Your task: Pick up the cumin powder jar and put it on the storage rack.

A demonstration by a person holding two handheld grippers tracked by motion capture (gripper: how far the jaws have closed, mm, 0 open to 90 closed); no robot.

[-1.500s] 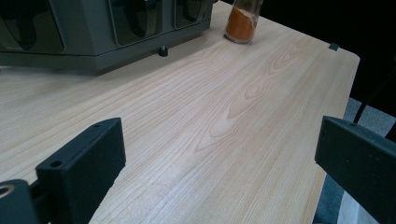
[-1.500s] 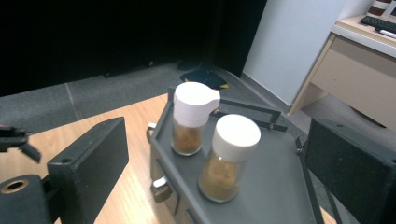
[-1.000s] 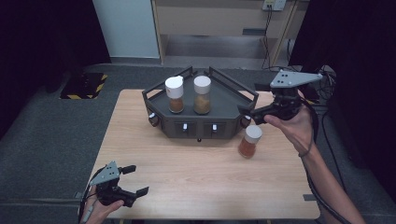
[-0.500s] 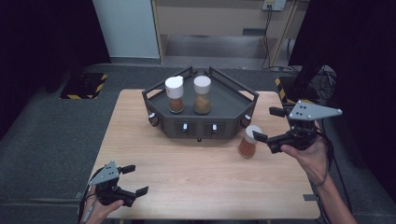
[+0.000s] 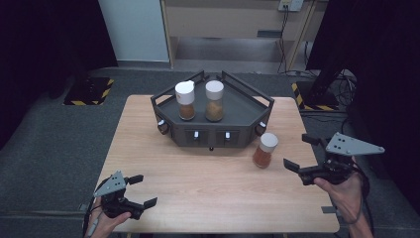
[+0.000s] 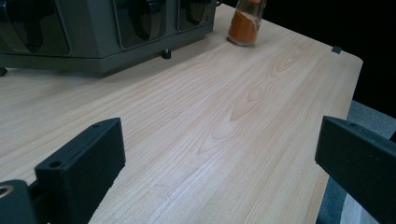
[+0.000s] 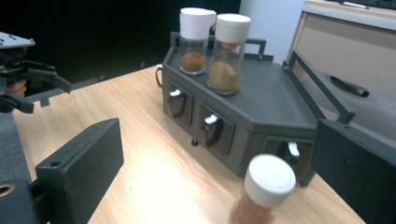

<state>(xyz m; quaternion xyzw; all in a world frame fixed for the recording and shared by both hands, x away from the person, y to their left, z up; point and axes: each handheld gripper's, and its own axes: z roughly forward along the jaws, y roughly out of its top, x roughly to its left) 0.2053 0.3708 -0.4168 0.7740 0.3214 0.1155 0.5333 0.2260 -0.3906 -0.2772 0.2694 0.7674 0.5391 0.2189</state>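
Observation:
A dark grey rack (image 5: 247,106) with small drawers stands at the table's far middle. On top of it are two white-capped jars of brown powder (image 5: 185,100) (image 5: 214,101). A third jar (image 5: 265,150), holding orange powder, stands on the table by the rack's right front corner. My right gripper (image 5: 297,150) is open just right of that jar, not touching it. In the right gripper view the jar (image 7: 264,191) is low between the jaws, slightly blurred. My left gripper (image 5: 145,189) rests open near the front left corner, and its own view shows the orange jar (image 6: 245,25) far off.
The wooden table (image 5: 213,198) has bare room across its front half. Its right edge (image 6: 345,70) drops to a grey floor. Behind the table stand a pale cabinet (image 5: 233,20) and cables (image 5: 341,84).
My right gripper has drawn back from the rack's right side, down and to the right, leaving the orange jar standing on the table. The left gripper has not moved.

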